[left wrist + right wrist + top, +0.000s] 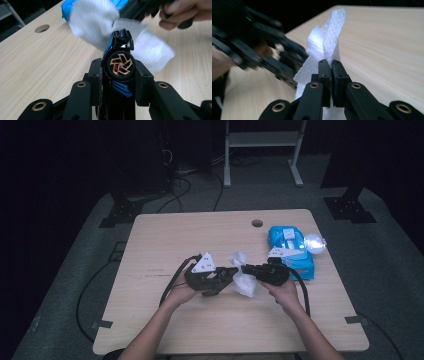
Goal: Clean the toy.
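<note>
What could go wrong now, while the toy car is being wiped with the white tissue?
1. The left gripper clamps the small black and blue toy car across its body at a wheel; wiping pressure might twist it loose.
2. The right gripper pinches a fold of the thin white tissue, which may tear or slip out.
3. The blue wipes pack lies near the right hand and could get bumped.

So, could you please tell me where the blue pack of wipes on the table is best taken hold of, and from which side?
Probably across its short width, coming down from above. The blue pack of wipes lies flat near the table's right edge, so its two long sides are free. Its top looks soft with a white flap, so a claw should close on the sides beside the flap rather than on it.
</note>
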